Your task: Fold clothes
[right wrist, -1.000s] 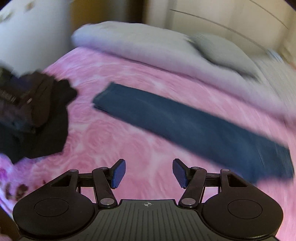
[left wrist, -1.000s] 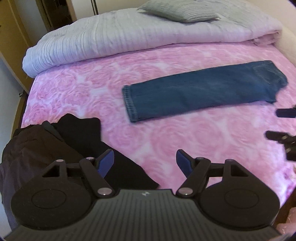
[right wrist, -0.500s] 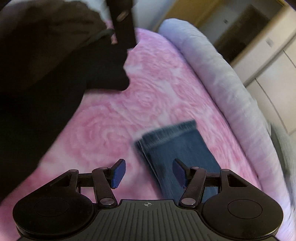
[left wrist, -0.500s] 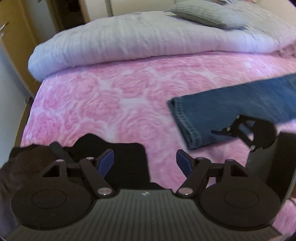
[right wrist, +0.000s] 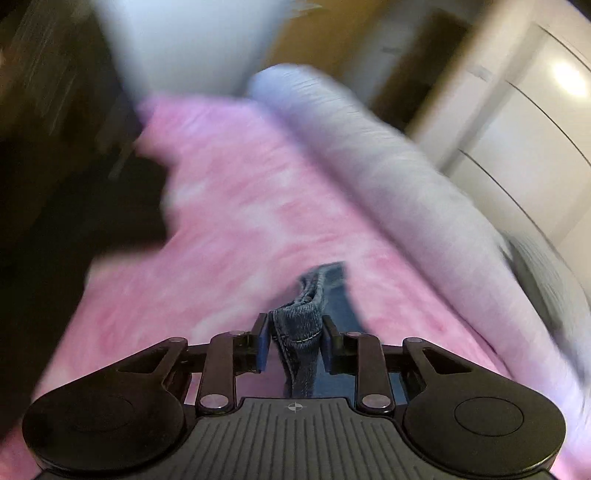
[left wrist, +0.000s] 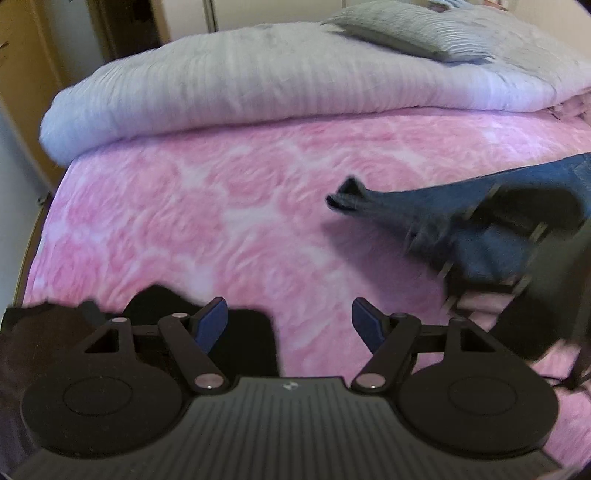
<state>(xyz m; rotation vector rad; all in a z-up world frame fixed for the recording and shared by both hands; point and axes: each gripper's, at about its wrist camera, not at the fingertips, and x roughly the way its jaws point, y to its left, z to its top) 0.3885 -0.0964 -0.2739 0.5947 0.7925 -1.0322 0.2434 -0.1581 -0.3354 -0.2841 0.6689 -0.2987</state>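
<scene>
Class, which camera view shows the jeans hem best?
Right wrist view: the jeans hem sits bunched between the right gripper, whose jaws have just closed on it, stitching visible. Left wrist view shows the hem smaller, blurred, lifted off the bed.

Pink rose bedspread point(left wrist: 207, 206), rolled grey duvet point(left wrist: 229, 85), pillow point(left wrist: 402, 29), perhaps wardrobe doors point(right wrist: 517, 110)

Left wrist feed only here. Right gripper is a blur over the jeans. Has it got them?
Observer: Yes. In the right wrist view the right gripper has just been closing its jaws, and the pads now press on the jeans at the cuff.
Operator: Cuff flat or bunched?
Observer: Bunched. It is folded on itself between the pads, with the hem stitching showing.
Operator: Where does the leg run?
Observer: A bit lies ahead of the pads. The rest runs back under the gripper.
</scene>
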